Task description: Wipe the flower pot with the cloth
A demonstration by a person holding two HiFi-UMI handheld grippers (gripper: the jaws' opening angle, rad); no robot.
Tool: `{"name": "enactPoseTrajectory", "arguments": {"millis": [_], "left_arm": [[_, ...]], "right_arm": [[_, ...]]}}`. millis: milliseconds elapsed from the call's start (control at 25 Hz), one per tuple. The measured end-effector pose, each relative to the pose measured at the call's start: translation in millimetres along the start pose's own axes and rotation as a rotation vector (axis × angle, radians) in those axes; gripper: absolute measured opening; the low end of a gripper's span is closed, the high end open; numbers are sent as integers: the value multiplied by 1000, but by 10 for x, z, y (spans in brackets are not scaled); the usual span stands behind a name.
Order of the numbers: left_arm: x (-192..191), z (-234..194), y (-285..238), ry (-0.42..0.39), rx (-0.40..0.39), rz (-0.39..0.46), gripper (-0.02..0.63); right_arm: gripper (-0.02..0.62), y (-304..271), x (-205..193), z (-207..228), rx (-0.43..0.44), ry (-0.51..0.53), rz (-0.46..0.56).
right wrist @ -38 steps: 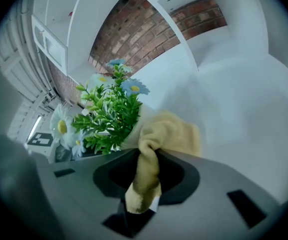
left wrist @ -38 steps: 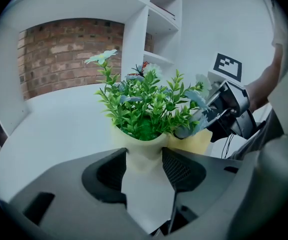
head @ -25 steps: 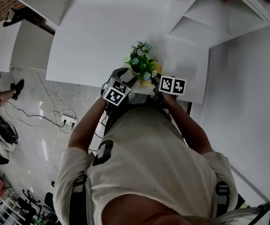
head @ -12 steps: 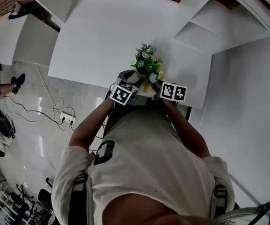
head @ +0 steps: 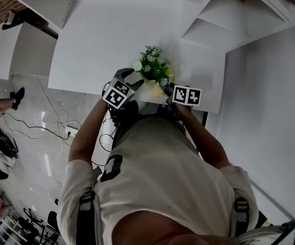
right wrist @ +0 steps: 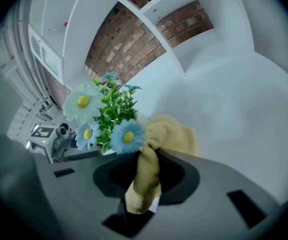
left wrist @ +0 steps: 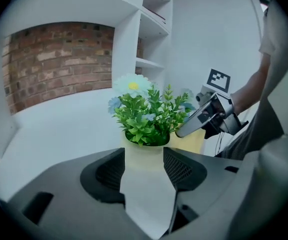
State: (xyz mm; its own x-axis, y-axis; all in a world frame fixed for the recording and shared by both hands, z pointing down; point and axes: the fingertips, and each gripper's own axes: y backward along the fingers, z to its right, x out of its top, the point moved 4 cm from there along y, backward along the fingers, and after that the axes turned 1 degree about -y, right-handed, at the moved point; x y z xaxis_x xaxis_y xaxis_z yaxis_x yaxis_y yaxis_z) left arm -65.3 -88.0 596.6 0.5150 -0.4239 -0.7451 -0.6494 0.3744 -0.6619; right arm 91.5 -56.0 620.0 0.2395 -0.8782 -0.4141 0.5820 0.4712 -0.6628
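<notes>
**Item: flower pot** [left wrist: 143,156]. A small, pale cream-yellow pot with plain, smooth sides. It stands upright and is filled with an artificial plant [right wrist: 115,115] of dense green leaves and daisy-like flowers in light blue and white with yellow centres.

**Location.** The pot is on the white table [head: 106,40], close to the edge nearest the person and towards its right end, between the two grippers.

**Item: cloth** [right wrist: 173,134]. Soft and mustard yellow, bunched into a loose wad. It lies against the side of the pot, just under the flowers.

**Left gripper** [left wrist: 144,166]. The fingers [left wrist: 111,169] stand wide apart and have just been opening further. The pot sits straight ahead and fills the gap between the tips. The pads do not press on it, and nothing is gripped. Whether a tip brushes the pot wall cannot be told.

**Right gripper** [right wrist: 144,165]. The jaws are drawn in and pinch a twisted tail of the cloth. The rest of the cloth bulges out past the tips and meets the pot. From the left gripper view, this gripper reaches in at the pot's far side, level with the rim.
</notes>
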Motion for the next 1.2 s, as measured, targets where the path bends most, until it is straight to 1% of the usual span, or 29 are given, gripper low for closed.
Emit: {"name": "enactPoseTrajectory", "arguments": {"millis": [40, 80, 160, 200, 320, 400, 480, 720, 800, 880, 1040, 1080, 1200], "left_arm": [[16, -20, -18, -24, -29, -14, 268], [18, -41, -57, -52, -43, -30, 284], [35, -72, -140, -109, -44, -59, 296], [55, -75, -164, -123, -46, -64, 305], [89, -12, -187, -129, -67, -62, 305], [90, 42, -213, -122, -63, -47, 311], [91, 62, -251, -99, -39, -26, 310], [90, 187, -259, 1, 77, 13, 310], [79, 219, -247, 19, 96, 17, 310], [63, 222, -215, 7, 79, 19, 310], [87, 127, -136, -67, -22, 19, 310], [105, 77, -132, -73, -36, 18, 314], [156, -23, -165, -56, -68, -2, 322]], "right_arm": [[107, 4, 19, 5, -2, 3, 4], [107, 8, 36, 11, -6, 7, 6], [107, 17, 71, 23, -12, 14, 11], [107, 19, 90, 25, -12, 14, 15], [107, 20, 135, -3, -11, 19, 20], [107, 10, 136, -21, -14, 29, 17], [107, -6, 114, -7, -17, 32, 12], [107, -52, -74, -42, -24, 8, -13], [107, -59, -101, -48, -25, 8, -14], [107, -54, -91, -42, -18, 4, -17], [107, -16, 23, 5, -13, -3, -2], [107, -4, 64, 15, -13, -8, 7], [109, 25, 151, 24, -12, -11, 24]]}}
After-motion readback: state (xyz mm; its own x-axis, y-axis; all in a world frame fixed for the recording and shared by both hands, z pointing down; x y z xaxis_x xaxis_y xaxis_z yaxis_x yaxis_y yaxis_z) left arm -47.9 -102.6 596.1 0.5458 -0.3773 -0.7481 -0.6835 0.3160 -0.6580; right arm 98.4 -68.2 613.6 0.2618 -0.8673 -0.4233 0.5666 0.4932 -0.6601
